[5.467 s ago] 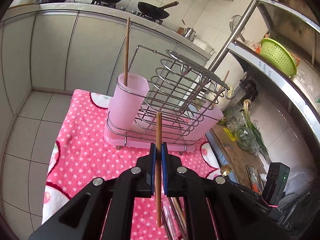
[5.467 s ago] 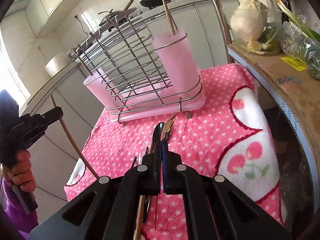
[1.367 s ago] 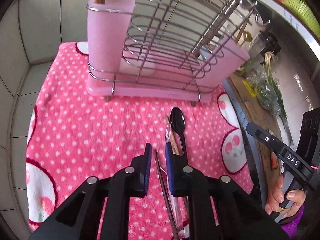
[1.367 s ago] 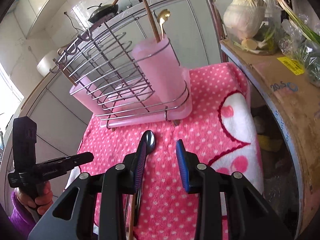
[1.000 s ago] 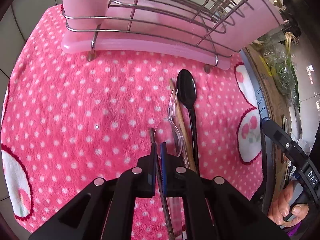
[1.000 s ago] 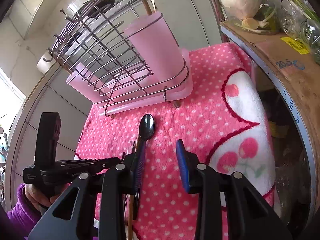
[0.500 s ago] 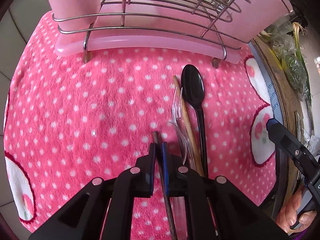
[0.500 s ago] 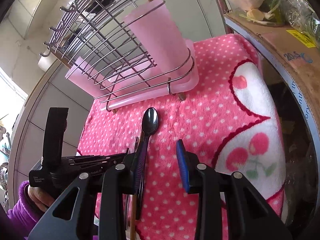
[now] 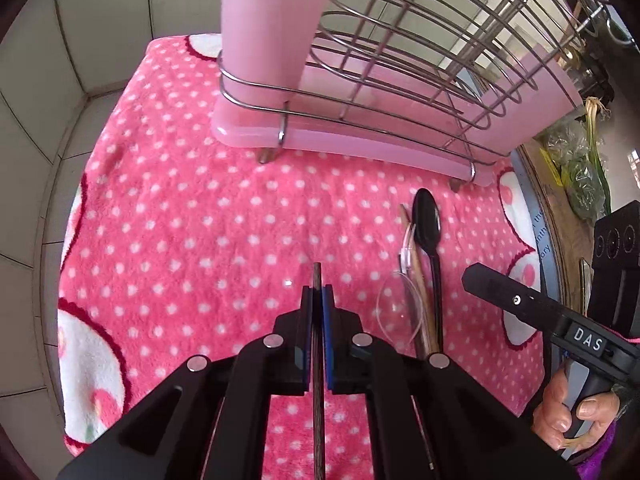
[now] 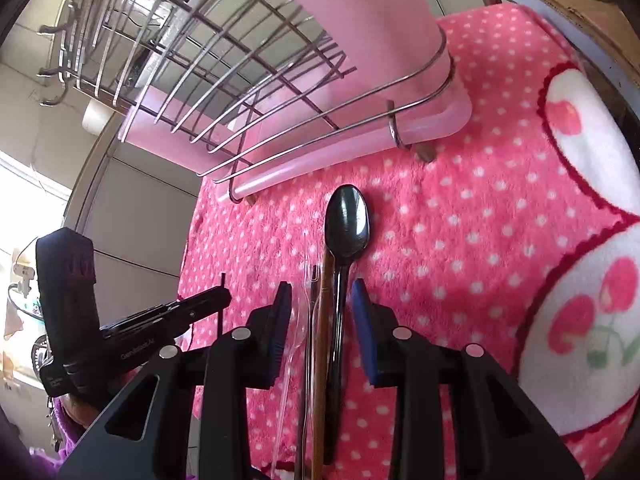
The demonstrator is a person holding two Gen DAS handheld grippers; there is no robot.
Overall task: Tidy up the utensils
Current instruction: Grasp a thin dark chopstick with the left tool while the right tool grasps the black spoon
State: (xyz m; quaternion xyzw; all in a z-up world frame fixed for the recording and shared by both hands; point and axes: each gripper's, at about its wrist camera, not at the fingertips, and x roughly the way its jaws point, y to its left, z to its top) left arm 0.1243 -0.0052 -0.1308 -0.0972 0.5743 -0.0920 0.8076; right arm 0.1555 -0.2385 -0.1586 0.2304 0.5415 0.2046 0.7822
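Pink dotted towel (image 9: 180,220) fills both views, rack (image 9: 400,80) at top. My left gripper (image 9: 317,300) is clamped on a thin dark stick (image 9: 317,276); my right gripper (image 10: 320,300) stands apart over the black spoon (image 10: 346,224), wooden chopstick (image 10: 320,340) and clear plastic pieces (image 10: 296,320) still lying at lower centre, unsorted.

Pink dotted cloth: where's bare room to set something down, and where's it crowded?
Free: the wide stretch of cloth in front of the pink rack, left of the utensils; also the cherry-print end right of the black spoon. Crowded: the strip where spoon, wooden chopstick and clear plastic utensils lie bunched, with the right gripper straddling them.
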